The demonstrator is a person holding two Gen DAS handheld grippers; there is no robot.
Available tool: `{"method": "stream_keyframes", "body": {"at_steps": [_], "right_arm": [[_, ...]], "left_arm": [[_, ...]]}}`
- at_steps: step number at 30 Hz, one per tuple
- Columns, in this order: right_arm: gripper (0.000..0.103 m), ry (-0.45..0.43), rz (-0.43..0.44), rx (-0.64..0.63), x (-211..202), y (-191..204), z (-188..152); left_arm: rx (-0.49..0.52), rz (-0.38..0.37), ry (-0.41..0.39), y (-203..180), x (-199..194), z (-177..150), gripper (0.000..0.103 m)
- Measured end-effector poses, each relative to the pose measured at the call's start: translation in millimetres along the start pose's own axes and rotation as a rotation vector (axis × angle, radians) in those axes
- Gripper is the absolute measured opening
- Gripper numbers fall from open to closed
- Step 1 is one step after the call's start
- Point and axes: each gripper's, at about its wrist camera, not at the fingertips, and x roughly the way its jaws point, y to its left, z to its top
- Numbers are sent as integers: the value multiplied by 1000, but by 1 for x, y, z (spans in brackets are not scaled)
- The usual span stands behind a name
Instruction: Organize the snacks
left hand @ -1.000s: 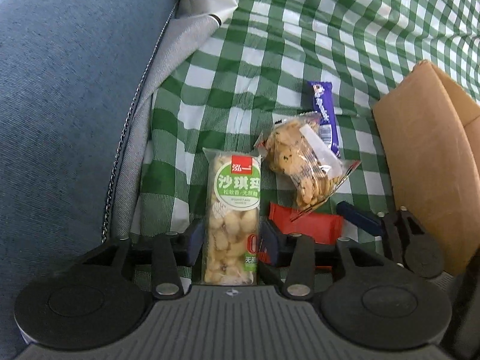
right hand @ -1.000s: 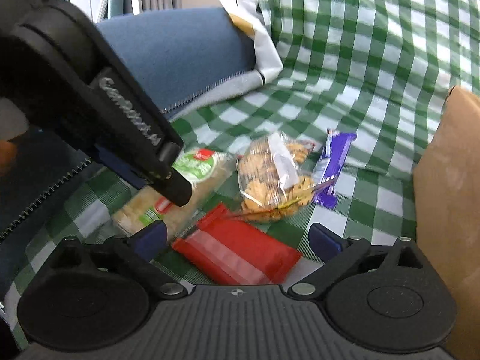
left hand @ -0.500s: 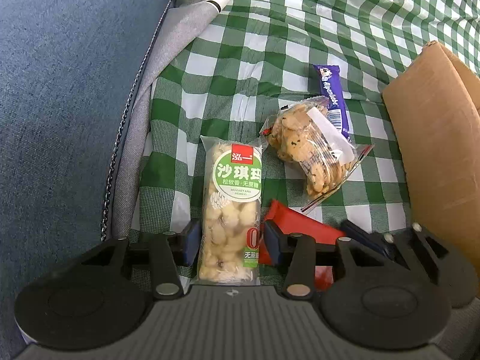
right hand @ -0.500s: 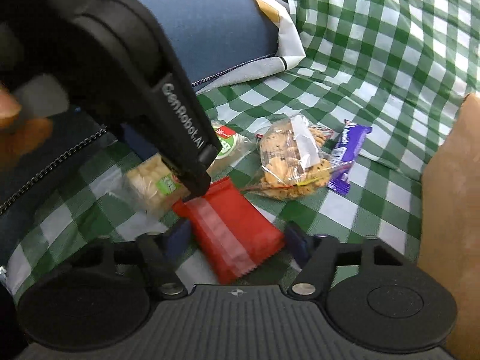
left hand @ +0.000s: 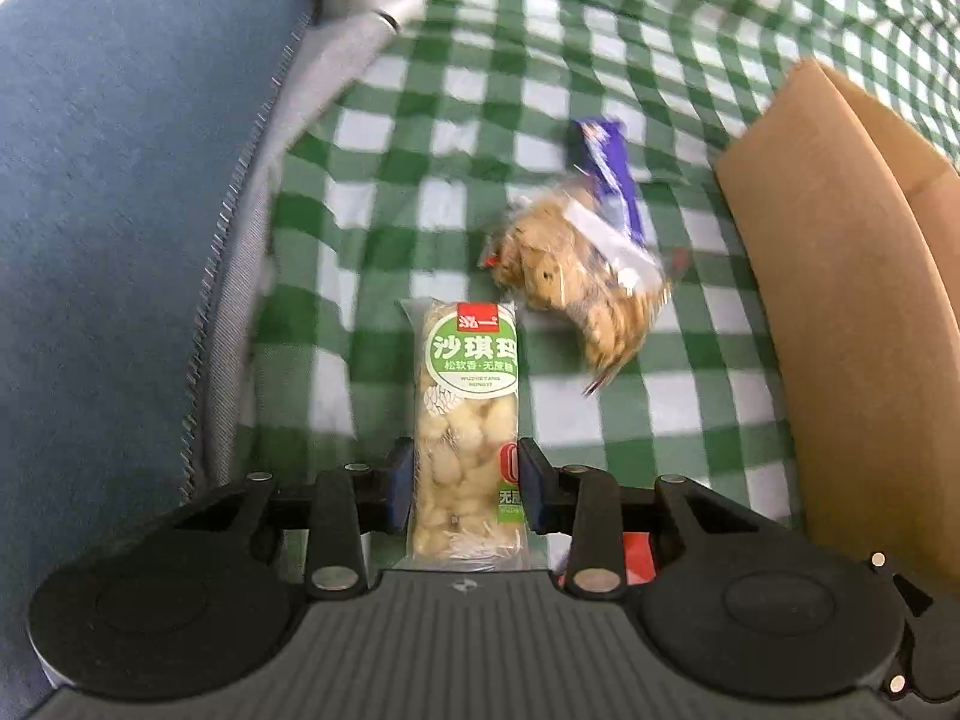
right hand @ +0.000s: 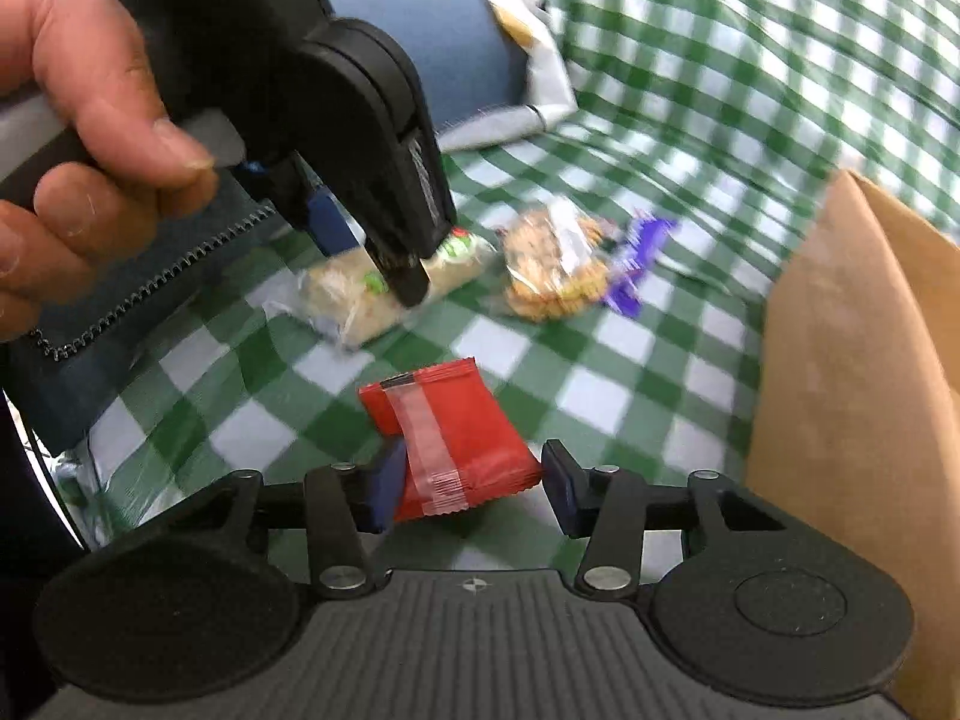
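Left gripper (left hand: 467, 489) had just been closing; both blue pads pressed sides of sachima bar (left hand: 468, 420), lower half between jaws, green label end poking forward over green checked cloth (left hand: 600, 60). Right gripper (right hand: 474, 486) had just been closing too; red snack packet (right hand: 447, 432) sat between pads, touching both. Cookie bag (left hand: 576, 276) and purple bar (left hand: 609, 171) lay beside cardboard box (left hand: 852, 300).

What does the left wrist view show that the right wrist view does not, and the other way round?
Only the left wrist view: the label of the green-label snack pack head-on, between the left gripper pads, which have just been closing.

Only the right wrist view: the whole red packet, the right gripper closing on it, and a hand.

Both: cookie bag, purple bar, cardboard box, checked cloth.
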Motion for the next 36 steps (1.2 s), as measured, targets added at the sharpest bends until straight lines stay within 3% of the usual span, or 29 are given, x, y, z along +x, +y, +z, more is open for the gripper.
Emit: {"method": "stream_keyframes", "body": {"at_steps": [3,6,17,25,27,29,36], "right_arm": [[51,70,-26,78,-9,-2,-7],[53,107,5,122,-18,-2,-13],[67,81,97,113,-6,-4,-20],[70,84,119,102,6,-5,-20],[66,74,117,94,6,-5,-21],[53,64,107,93,5,-6,-20],[45,51,101,116,3,-11,-19]], "left_arm": [[63,10,39,-11,4,-7,40],[81,31,34,-15,3,-9,40],[77,57,40,-20,11,-5,46],[91,77,63,-23,19,-4,48],[92,79,65,-23,20,-4,48],[94,81,66,-25,20,-4,48],[92,88,60,-26,21,-4,48]]}}
